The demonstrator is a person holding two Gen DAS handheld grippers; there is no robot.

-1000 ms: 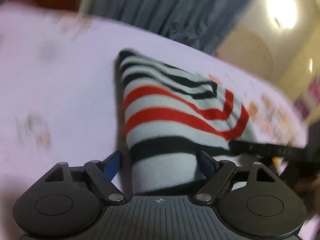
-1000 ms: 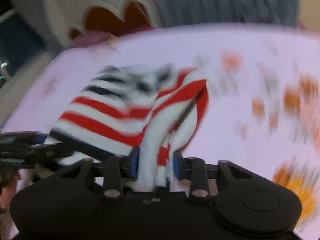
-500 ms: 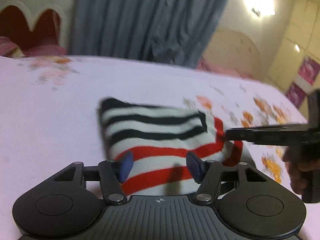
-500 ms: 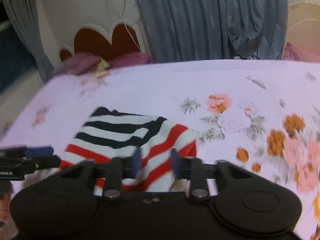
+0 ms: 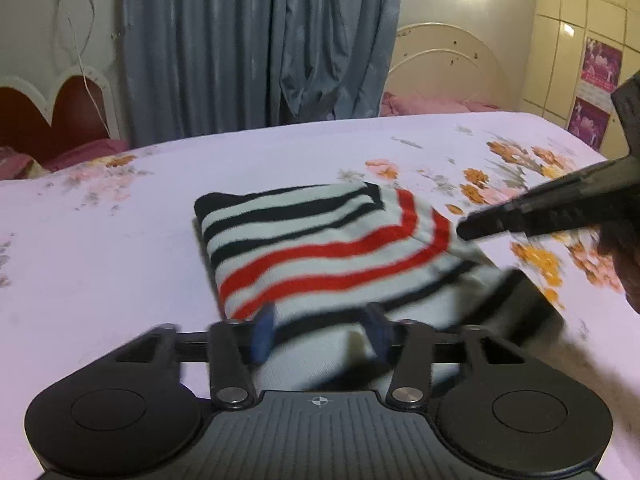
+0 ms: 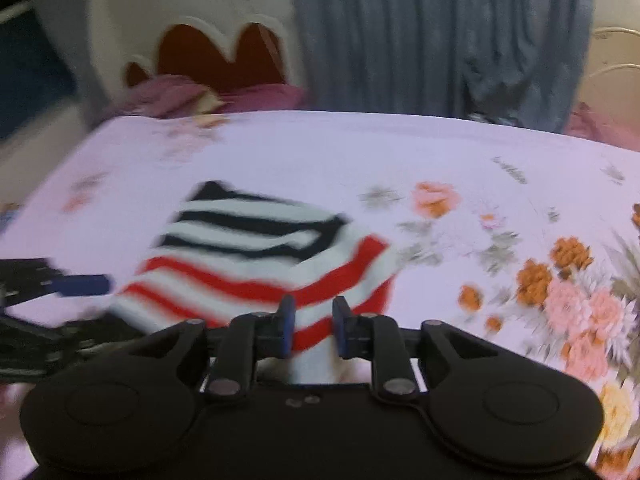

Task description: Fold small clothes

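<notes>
Floral bedsheet (image 5: 120, 240), one folded striped garment (image 5: 320, 240)

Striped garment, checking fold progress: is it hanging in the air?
No, the striped garment lies folded flat on the floral bedsheet.

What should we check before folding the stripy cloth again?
1. Cloth lying on the sheet: ok.
2. Cloth edges lined up: cannot tell, both views are blurred.
3. Left hand-held gripper free of the cloth: cannot tell; cloth shows between its fingers.
4. Right hand-held gripper free of the cloth: cannot tell, same reason.
5. The two grippers apart, at opposite ends of the cloth: ok.
</notes>
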